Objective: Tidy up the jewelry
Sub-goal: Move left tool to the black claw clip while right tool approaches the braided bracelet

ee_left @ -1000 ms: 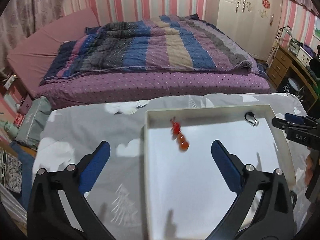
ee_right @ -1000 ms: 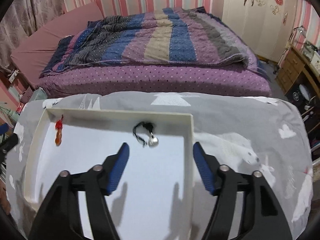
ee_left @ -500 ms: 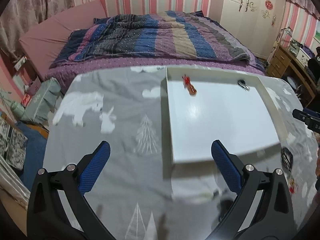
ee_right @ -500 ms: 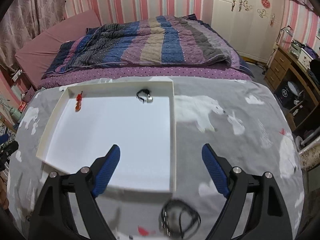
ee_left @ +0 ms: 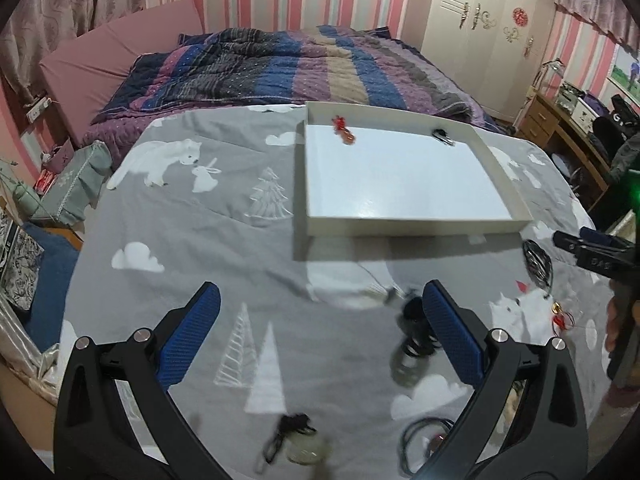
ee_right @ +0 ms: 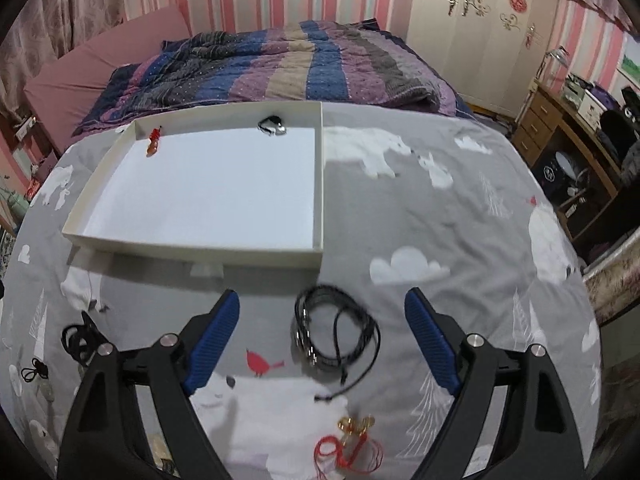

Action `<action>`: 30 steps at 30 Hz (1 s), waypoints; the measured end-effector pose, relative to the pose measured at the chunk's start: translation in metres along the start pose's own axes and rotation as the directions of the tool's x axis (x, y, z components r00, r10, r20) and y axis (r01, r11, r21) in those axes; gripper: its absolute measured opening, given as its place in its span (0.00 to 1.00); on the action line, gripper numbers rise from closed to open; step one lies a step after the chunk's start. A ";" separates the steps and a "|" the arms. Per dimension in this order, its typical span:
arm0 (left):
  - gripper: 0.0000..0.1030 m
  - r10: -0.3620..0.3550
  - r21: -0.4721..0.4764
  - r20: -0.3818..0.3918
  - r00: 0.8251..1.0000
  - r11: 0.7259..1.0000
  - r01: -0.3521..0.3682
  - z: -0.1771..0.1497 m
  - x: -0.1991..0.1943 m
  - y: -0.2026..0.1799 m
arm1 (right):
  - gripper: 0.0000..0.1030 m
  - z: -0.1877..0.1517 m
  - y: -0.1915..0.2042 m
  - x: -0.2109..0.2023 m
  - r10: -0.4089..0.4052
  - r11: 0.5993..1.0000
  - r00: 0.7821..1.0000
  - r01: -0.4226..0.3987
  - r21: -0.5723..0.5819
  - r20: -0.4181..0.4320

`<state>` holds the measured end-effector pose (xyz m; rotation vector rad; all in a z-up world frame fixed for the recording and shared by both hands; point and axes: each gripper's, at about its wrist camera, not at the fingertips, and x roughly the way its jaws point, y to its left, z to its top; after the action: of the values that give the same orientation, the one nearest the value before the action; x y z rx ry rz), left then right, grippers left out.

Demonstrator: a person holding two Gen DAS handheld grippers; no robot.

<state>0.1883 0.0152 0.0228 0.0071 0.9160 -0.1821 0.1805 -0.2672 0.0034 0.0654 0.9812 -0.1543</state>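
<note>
At the upper left of the right wrist view sits the white tray (ee_right: 200,184) on the grey printed cloth (ee_right: 440,240), with a red charm (ee_right: 153,142) and a dark pendant (ee_right: 272,126) already lying against its far wall. Below it, lower centre, a coiled black cord necklace (ee_right: 336,332) lies loose on the cloth, between the jaws of the right hand-held gripper (ee_right: 322,344), which have just been opening and now stand wide, holding nothing. A red-and-gold string piece (ee_right: 352,444) lies nearer the bottom edge. In the left wrist view the left hand-held gripper (ee_left: 318,334) is also wide and empty, with a dark blurred piece (ee_left: 412,344) beside its right finger. The next pick is likely the necklace: come down straddling the bunched metal section, close gently, and lift slowly so the trailing cord does not snag.
</note>
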 end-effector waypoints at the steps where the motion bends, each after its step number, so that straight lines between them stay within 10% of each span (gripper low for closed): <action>1: 0.97 -0.006 0.009 -0.003 1.000 1.000 0.006 -0.005 0.000 -0.006 | 0.85 -0.005 -0.001 0.001 0.001 1.000 1.000 -0.001 0.009 -0.001; 30: 0.97 -0.067 0.158 -0.090 0.994 0.984 0.081 -0.041 0.057 -0.078 | 0.88 -0.021 -0.031 0.042 -0.092 0.995 0.994 0.094 0.039 -0.062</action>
<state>0.1775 -0.0671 -0.0414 0.1318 0.9845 -0.3267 0.1818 -0.2993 -0.0426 0.0627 1.0412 -0.2597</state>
